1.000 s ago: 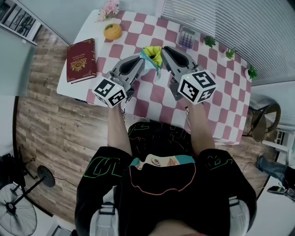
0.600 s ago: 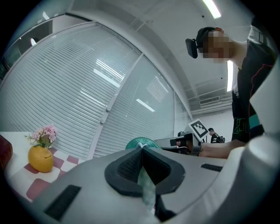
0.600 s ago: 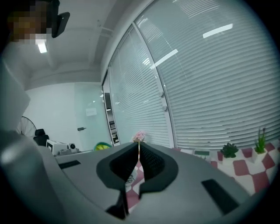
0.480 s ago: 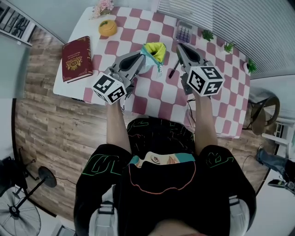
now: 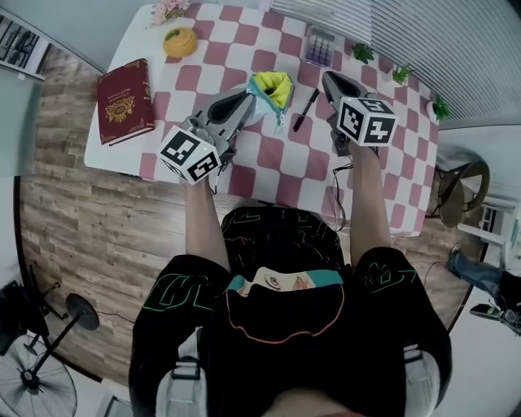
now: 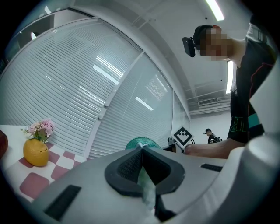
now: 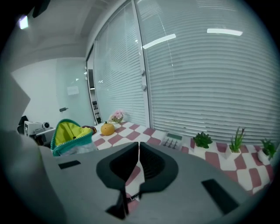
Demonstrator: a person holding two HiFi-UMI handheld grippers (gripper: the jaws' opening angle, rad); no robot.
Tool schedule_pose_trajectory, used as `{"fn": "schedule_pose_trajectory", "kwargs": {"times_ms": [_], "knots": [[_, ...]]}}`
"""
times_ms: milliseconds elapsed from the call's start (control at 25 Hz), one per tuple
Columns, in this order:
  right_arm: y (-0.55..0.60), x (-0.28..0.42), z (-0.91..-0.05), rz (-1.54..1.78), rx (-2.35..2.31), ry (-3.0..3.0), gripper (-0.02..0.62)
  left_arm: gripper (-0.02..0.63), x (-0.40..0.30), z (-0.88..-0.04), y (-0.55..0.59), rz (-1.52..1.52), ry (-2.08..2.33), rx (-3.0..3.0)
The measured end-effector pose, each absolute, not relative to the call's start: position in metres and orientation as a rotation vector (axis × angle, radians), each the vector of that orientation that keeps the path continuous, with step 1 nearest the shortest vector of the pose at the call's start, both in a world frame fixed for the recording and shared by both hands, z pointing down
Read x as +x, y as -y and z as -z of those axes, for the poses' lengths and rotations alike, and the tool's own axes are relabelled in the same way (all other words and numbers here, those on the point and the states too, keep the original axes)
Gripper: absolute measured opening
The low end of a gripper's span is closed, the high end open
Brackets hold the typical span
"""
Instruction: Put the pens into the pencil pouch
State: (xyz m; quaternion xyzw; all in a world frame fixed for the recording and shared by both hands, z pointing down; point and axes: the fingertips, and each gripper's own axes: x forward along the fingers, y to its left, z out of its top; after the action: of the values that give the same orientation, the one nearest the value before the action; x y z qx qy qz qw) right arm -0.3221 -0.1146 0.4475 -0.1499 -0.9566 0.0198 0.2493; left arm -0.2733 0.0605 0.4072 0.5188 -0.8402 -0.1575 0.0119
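My left gripper point(image 5: 247, 103) is shut on the near edge of the teal pencil pouch point(image 5: 273, 86) and holds its yellow-lined mouth up and open. Teal fabric shows pinched between the jaws in the left gripper view point(image 6: 142, 151). A black pen point(image 5: 304, 110) lies on the checkered table point(image 5: 269, 167) just right of the pouch. My right gripper point(image 5: 328, 79) hovers to the right of the pen. Its jaws have just been closing and now stand together with nothing between them point(image 7: 138, 146). The pouch point(image 7: 70, 134) sits at the left of the right gripper view.
A red book point(image 5: 124, 100) lies at the table's left edge. At the far left stand an orange pot point(image 5: 177, 42) and pink flowers point(image 5: 167, 10). A calculator point(image 5: 319, 46) and small potted plants point(image 5: 362, 53) line the far side by the blinds.
My right gripper has swung right, away from the pouch mouth, and the black pen now shows on the table between them. The left gripper keeps its hold on the pouch.
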Motion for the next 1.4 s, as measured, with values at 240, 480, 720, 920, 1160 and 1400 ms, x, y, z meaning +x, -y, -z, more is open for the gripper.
{"fn": "schedule_pose_trajectory", "kwargs": {"times_ms": [240,480,720,920,1160,1400], "knots": [[0.129,-0.329,-0.489,-0.039,-0.328,2.416,0.014,-0.003,-0.274,-0.415,-0.056,0.438,2.589,1.635],[0.135,-0.335,-0.528,-0.142,-0.319,2.238,0.014,-0.003,-0.281,-0.413,-0.054,0.458,2.579,1.654],[0.144,-0.332,-0.565,-0.216,-0.273,2.098,0.015,-0.003,-0.287,-0.415,-0.051,0.479,2.566,1.664],[0.146,-0.329,-0.585,-0.302,-0.272,2.021,0.082,-0.003,-0.287,-0.416,-0.047,0.472,2.532,1.711],[0.150,-0.337,-0.604,-0.394,-0.221,1.941,0.117,-0.003,-0.289,-0.418,-0.047,0.474,2.527,1.714],[0.153,-0.338,-0.611,-0.336,-0.187,1.885,0.117,-0.003,-0.293,-0.420,-0.049,0.489,2.531,1.714]]}}
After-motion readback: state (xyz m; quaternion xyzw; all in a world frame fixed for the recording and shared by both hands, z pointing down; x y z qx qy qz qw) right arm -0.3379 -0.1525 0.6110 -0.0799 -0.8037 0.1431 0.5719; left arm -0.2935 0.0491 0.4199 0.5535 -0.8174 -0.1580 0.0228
